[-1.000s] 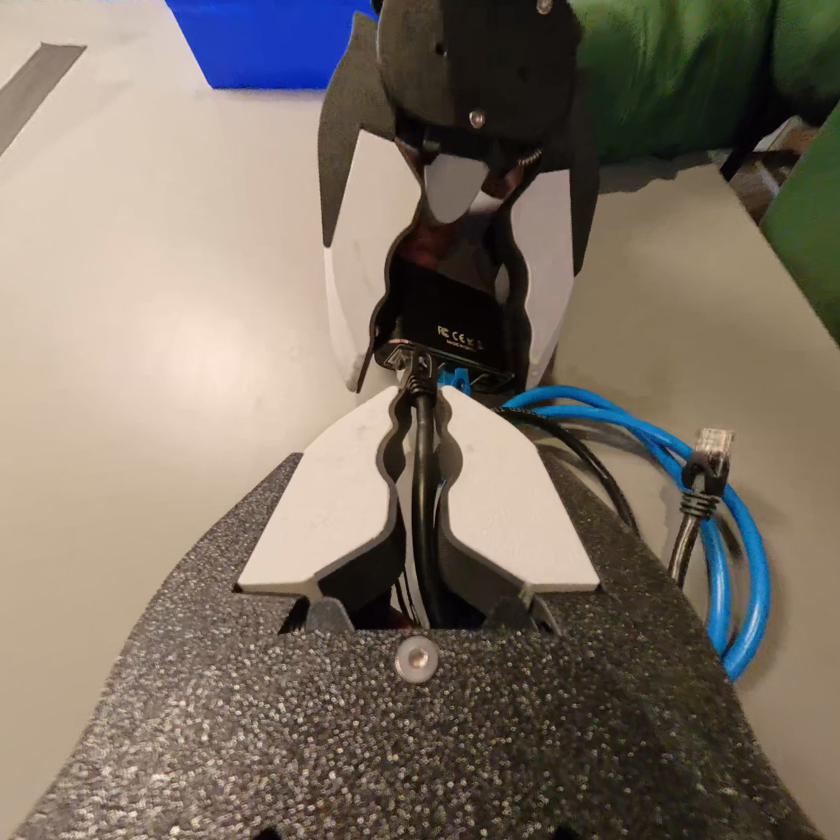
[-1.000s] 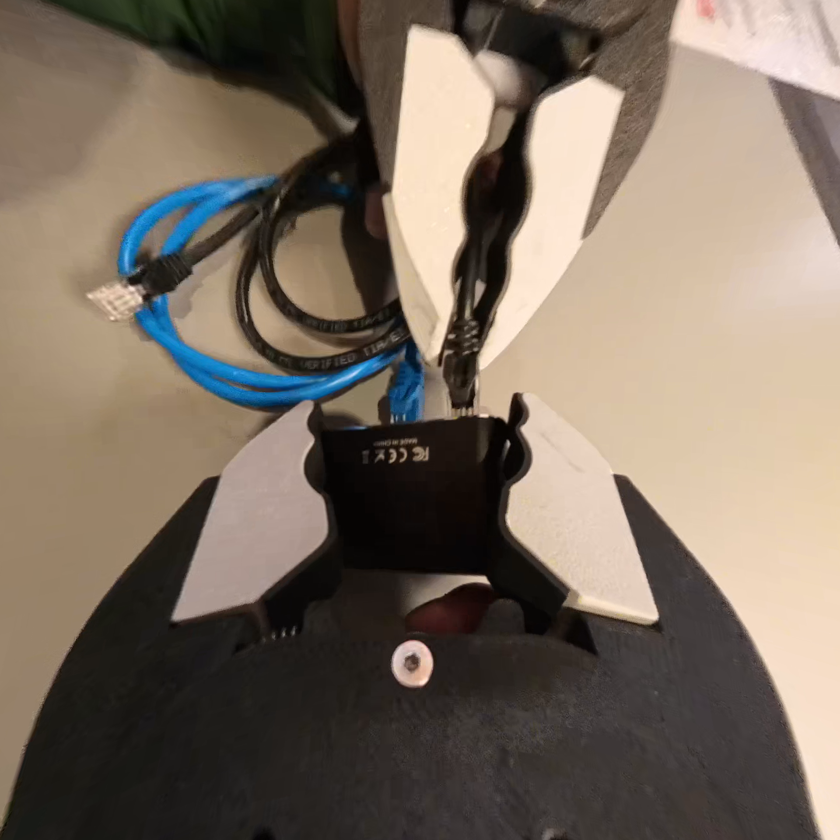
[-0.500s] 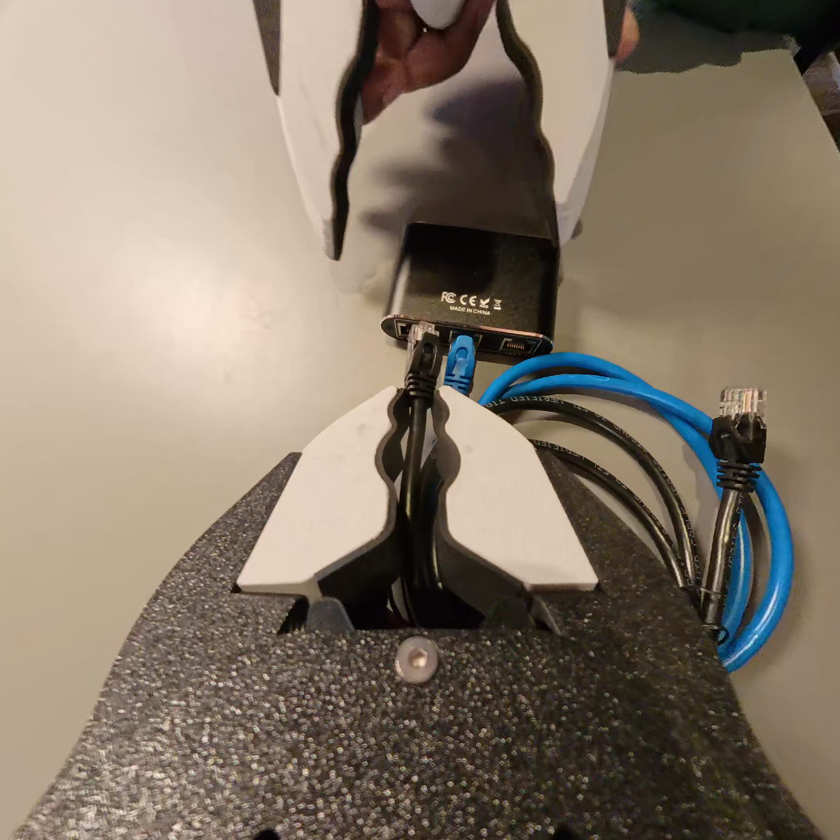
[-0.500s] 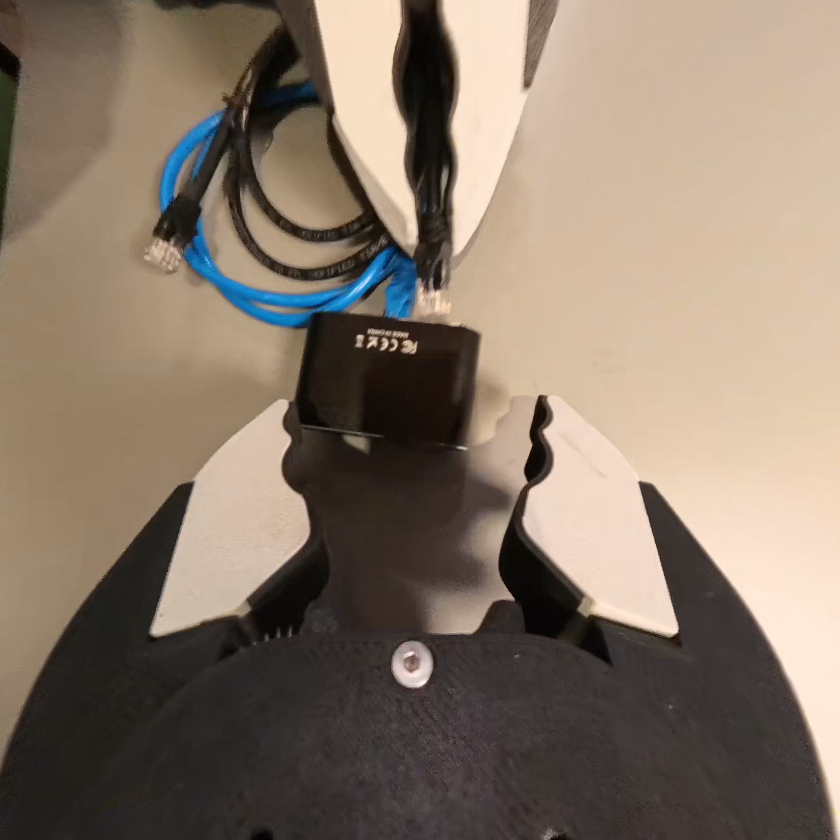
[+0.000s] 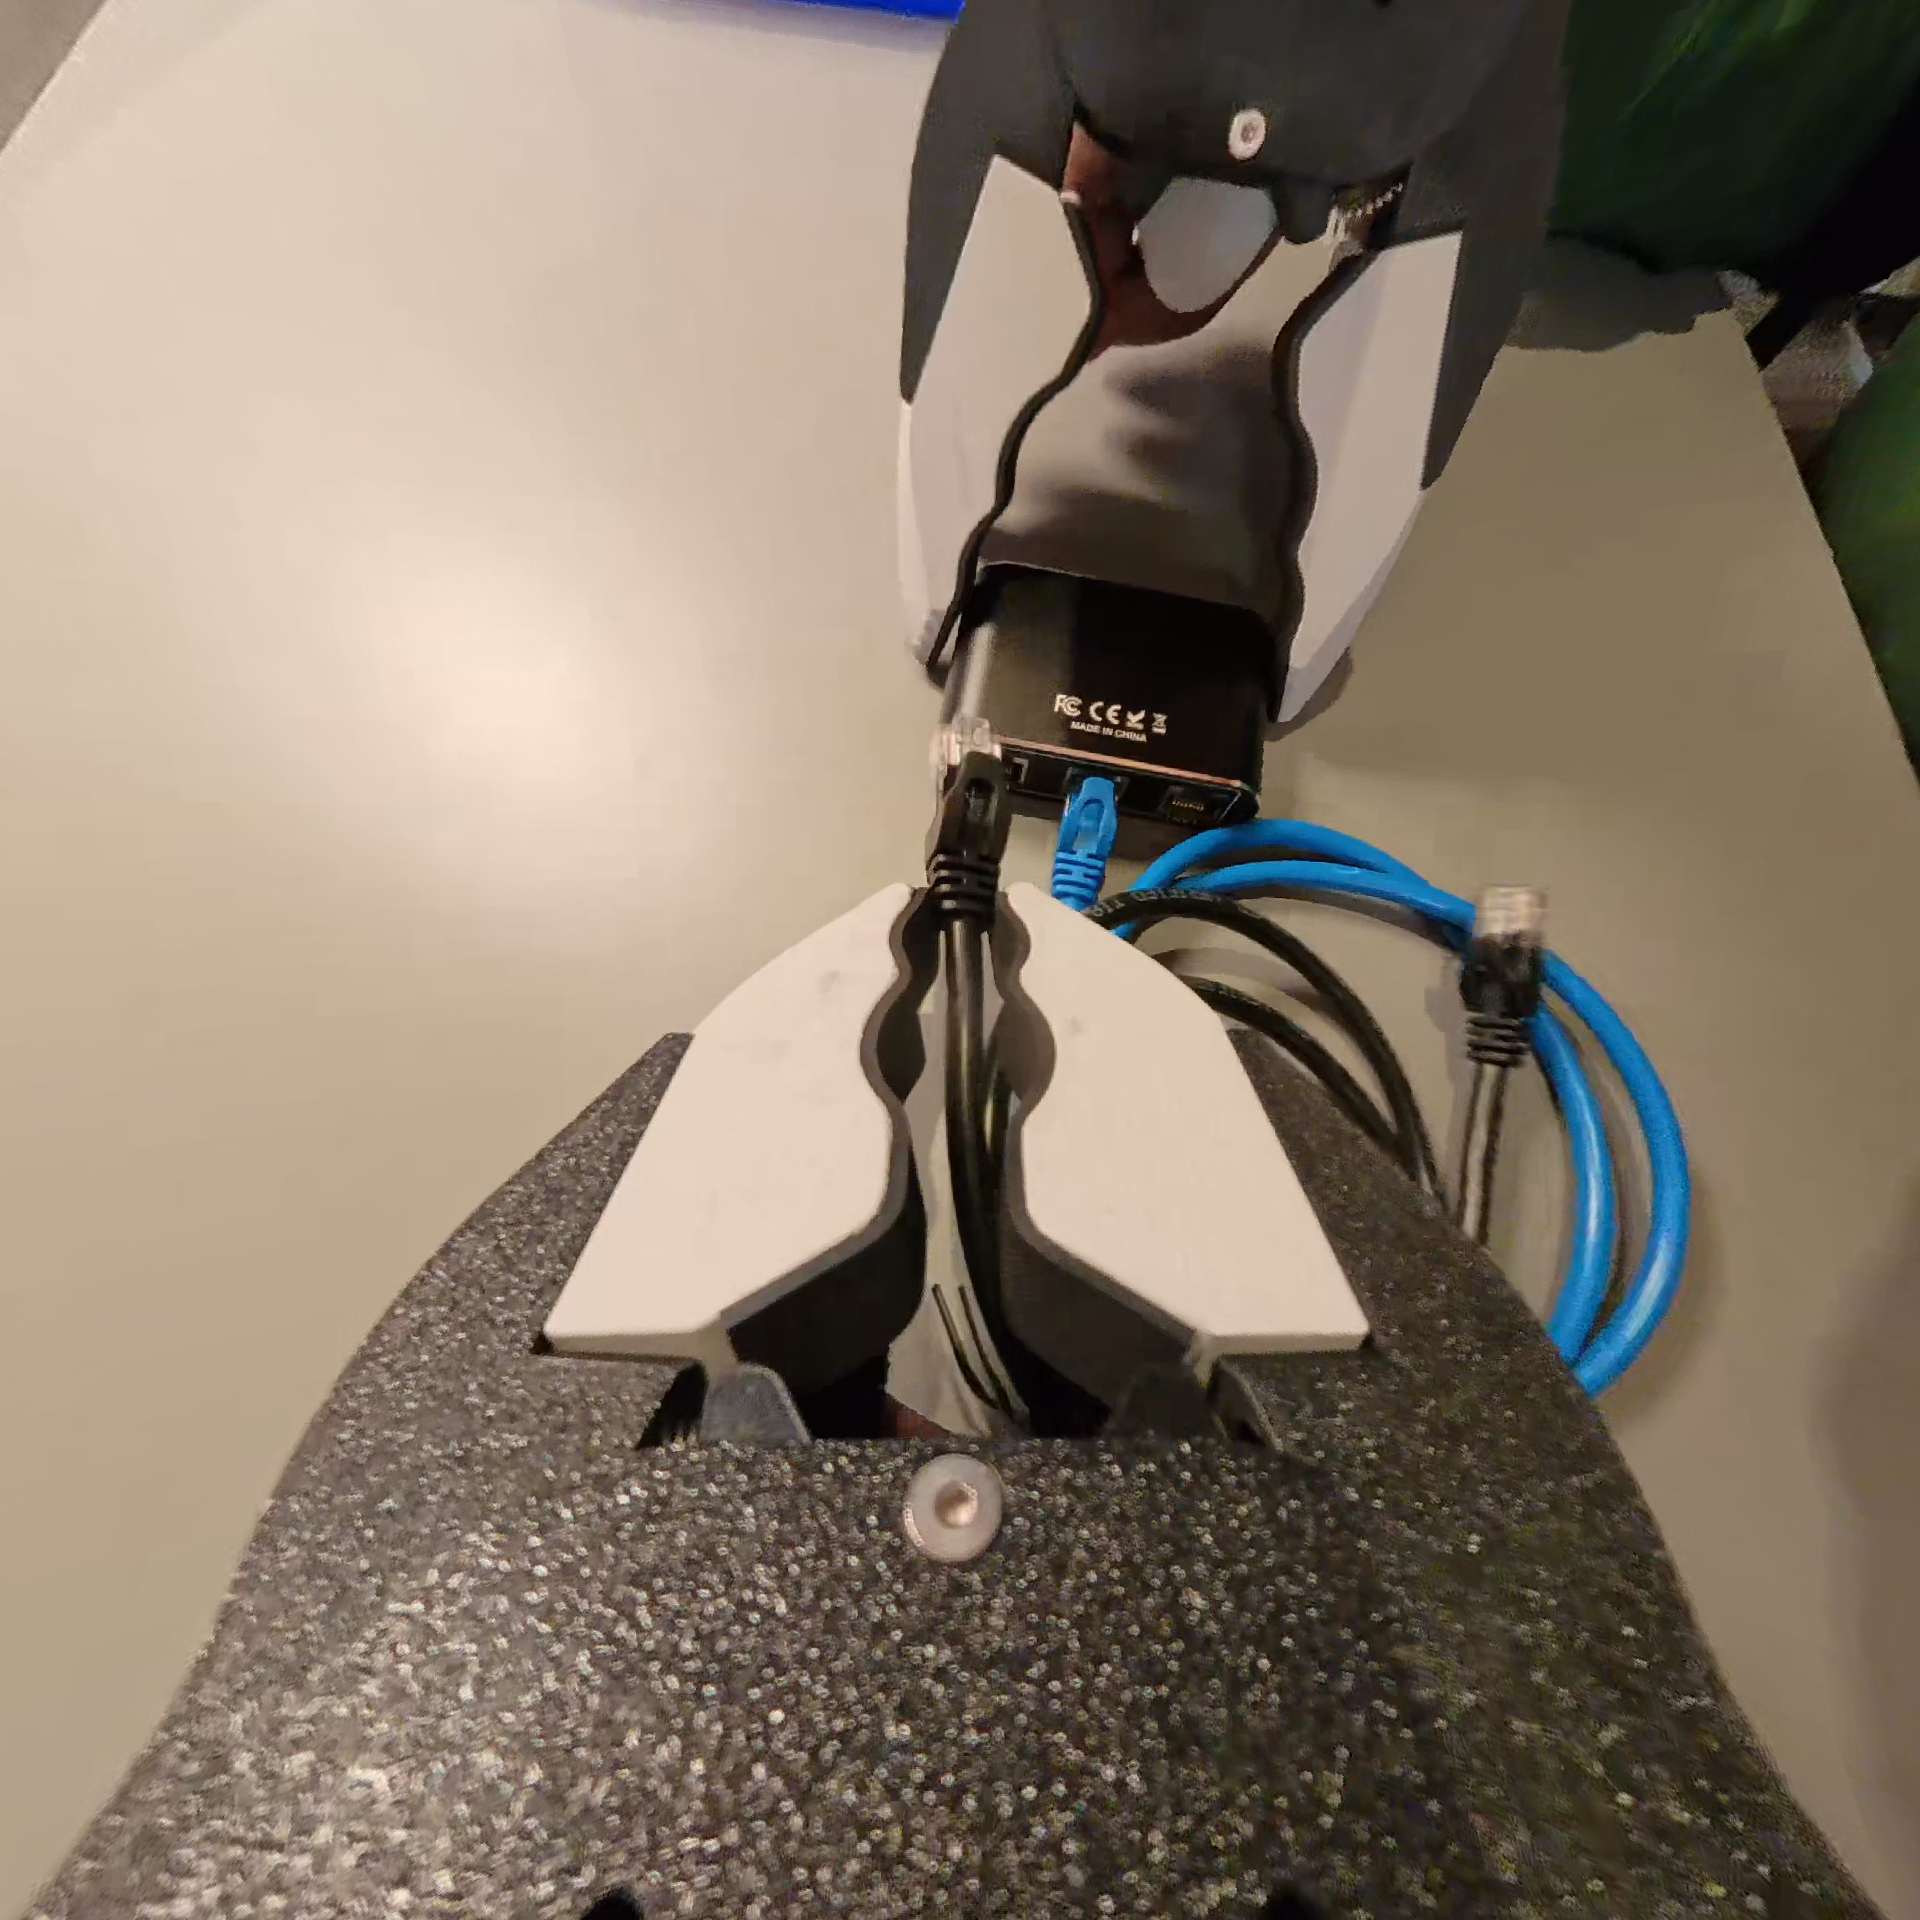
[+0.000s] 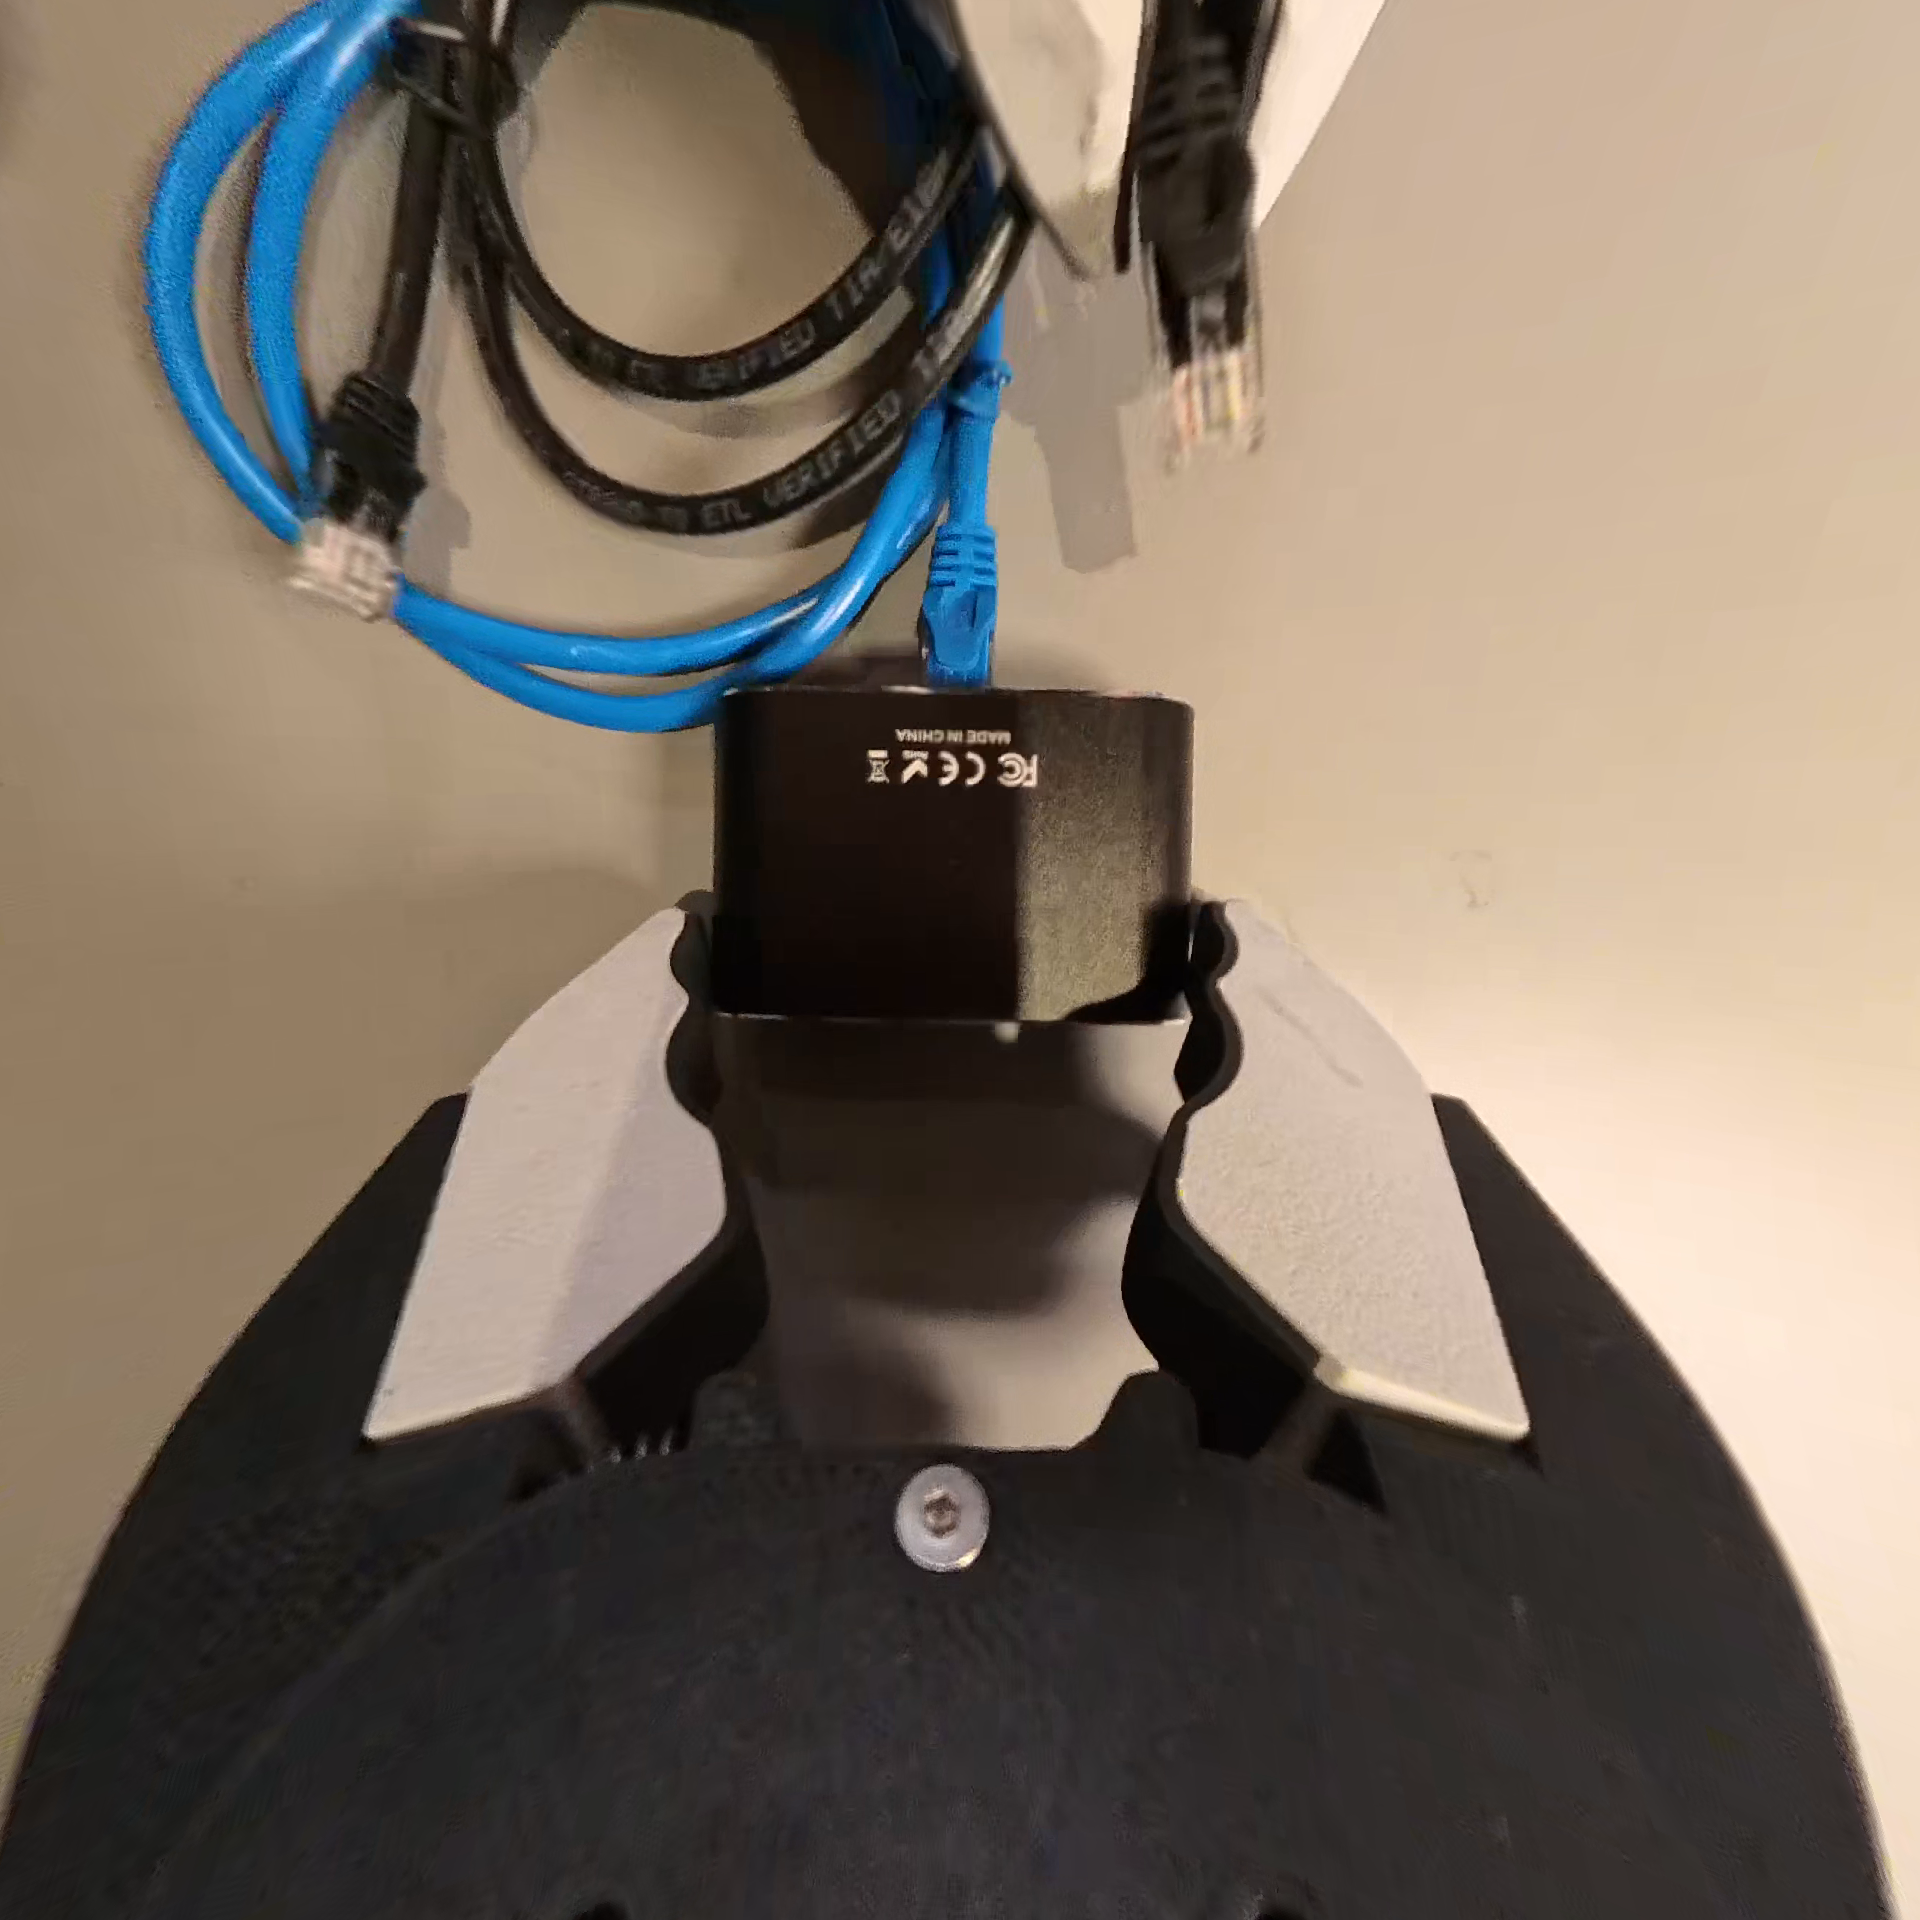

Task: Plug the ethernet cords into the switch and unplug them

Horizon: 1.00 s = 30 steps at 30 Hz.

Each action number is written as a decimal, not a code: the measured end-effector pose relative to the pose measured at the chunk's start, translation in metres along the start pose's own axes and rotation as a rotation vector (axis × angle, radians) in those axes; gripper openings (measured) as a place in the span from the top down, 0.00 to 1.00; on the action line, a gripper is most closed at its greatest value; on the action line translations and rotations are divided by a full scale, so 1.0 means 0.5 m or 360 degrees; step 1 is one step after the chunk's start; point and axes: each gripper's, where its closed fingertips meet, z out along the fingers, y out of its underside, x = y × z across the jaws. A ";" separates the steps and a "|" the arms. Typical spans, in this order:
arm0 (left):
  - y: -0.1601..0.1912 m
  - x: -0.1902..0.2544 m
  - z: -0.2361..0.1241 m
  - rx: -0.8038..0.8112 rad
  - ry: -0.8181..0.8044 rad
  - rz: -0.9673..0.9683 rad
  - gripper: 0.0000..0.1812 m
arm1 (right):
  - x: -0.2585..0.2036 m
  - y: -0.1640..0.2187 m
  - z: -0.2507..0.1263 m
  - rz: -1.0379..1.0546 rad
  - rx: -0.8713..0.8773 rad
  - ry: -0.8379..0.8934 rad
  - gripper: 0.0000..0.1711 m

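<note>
The black switch [image 5: 1112,665] lies on the beige table, ports facing my left gripper. My left gripper [image 5: 961,894] is shut on a black ethernet cord [image 5: 971,1039]. Its plug [image 5: 966,800] is out of the switch, at the switch's left front corner; in the right wrist view it [image 6: 1205,353] hangs blurred beyond the switch. A blue cord's plug [image 6: 961,613] sits in the middle port. My right gripper [image 6: 951,925] holds the rear end of the switch [image 6: 935,852] between its fingertips. It also shows in the left wrist view [image 5: 1132,582].
Coiled blue cable [image 5: 1600,1122] and black cable [image 6: 727,416] lie beside the switch, with a second free black plug [image 5: 1501,956]. Green fabric [image 5: 1766,114] lies past the table's far right edge [image 5: 1829,582]. Tip to tip, the grippers are about 10 centimeters apart.
The black plug came out of the left port and shifted left. My right gripper let go of the switch, backed off, then closed on its rear end again.
</note>
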 end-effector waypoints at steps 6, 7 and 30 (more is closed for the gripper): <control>-0.019 0.025 -0.121 0.0120 0.0078 -0.0055 0.94 | -0.003 -0.032 0.001 -0.0246 0.0184 0.0119 0.49; -0.022 0.030 -0.148 0.0149 0.0082 -0.0069 0.94 | -0.001 -0.036 0.000 -0.0281 0.0200 0.0146 0.49; 0.049 -0.007 -0.049 -0.0366 0.0220 -0.0141 0.94 | 0.022 -0.086 -0.017 -0.0808 0.0486 0.0552 0.49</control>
